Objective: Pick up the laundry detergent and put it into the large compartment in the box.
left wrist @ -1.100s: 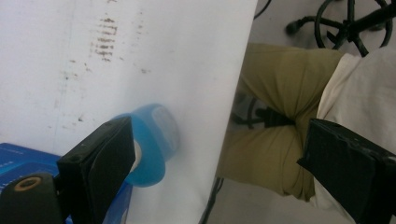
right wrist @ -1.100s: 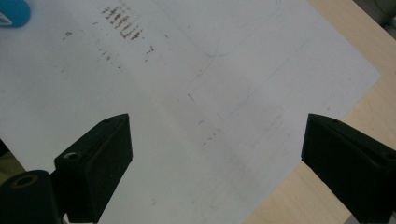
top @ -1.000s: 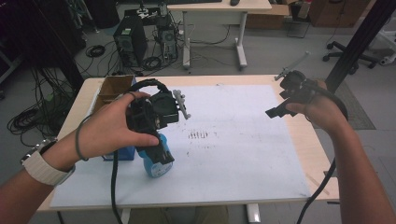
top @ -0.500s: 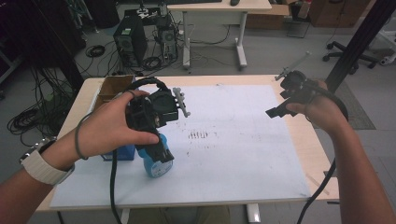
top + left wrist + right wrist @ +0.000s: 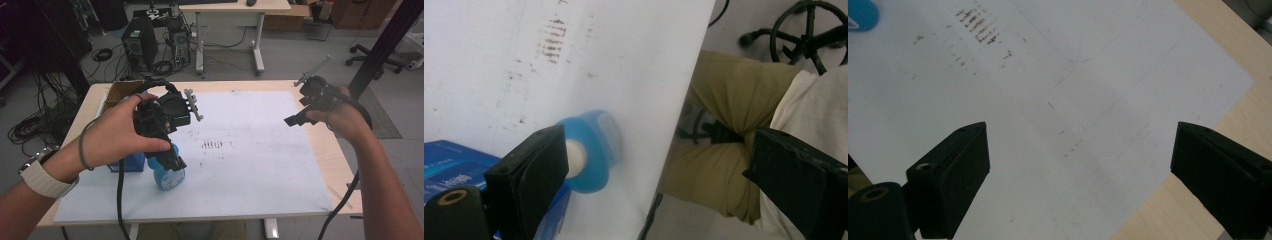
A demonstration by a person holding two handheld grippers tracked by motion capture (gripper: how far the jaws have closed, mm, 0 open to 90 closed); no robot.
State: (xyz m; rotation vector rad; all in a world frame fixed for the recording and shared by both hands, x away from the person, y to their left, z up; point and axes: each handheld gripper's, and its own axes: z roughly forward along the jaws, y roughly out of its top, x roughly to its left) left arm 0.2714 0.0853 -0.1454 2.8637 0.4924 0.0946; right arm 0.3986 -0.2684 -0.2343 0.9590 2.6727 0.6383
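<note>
White sheet (image 5: 260,165) bare mid-table; left tongs (image 5: 659,185) wide, perhaps above blue bottle (image 5: 167,176).

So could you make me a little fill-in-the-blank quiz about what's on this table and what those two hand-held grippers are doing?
1. The bottle standing near the left hand-held gripper is coloured ____.
2. Just beside that bottle lies a blue ____, at the mat's left edge.
3. The jaws of the right hand-held gripper are wide ____, with nothing between them.
4. The white mat bears a patch of dark ____ near its middle.

Missing words: blue; box; open; marks
</note>
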